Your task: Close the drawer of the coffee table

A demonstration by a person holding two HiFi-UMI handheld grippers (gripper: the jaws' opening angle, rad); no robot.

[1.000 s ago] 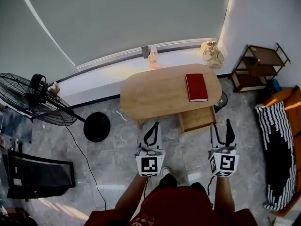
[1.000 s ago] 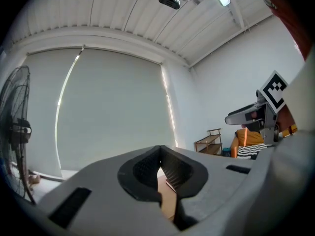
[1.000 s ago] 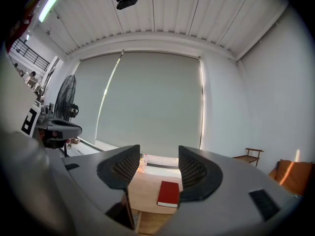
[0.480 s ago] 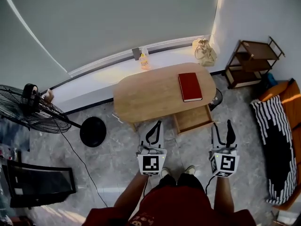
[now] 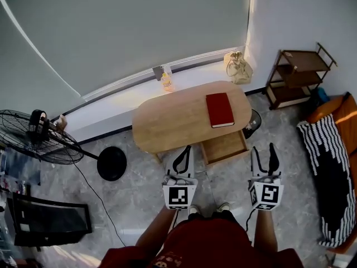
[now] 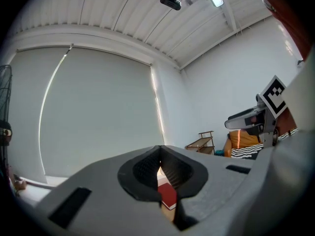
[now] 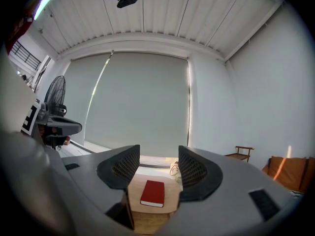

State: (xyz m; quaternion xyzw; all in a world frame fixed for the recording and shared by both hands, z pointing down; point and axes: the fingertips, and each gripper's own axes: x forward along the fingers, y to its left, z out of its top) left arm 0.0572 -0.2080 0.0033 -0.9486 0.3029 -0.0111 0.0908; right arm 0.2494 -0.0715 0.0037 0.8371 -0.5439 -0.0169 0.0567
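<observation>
Approach in progress. Against the head views from a second ago, the coffee table (image 5: 173, 121) and its drawer (image 5: 224, 147) have drawn nearer to the person and drifted left in the view, while both grippers have kept their places in it. The whole person has probably stepped toward the table rather than reaching. The drawer is still pulled out from the near long edge of the tabletop, below the right end where the red book (image 5: 220, 109) lies. It now sits ahead of the gap between the two grippers, somewhat closer to the right one, and neither gripper touches it. The left gripper (image 5: 181, 159) has its jaws brought together with nothing between them. The right gripper (image 5: 262, 156) holds its jaws apart and empty, unchanged over the second, with the book and tabletop framed in the gap (image 7: 153, 168). My judgement is that no push has begun and the closing step is all still to do; the drawer front should soon be within reach. From above, the drawer's front face and any handle cannot be seen. In the right gripper view the drawer is cut off at the bottom edge by the jaw bodies. In the left gripper view the closed jaws (image 6: 158, 173) hide nearly the whole table, leaving a sliver of the book. The small things on the window ledge (image 5: 128, 85) behind the table are too small to identify.
</observation>
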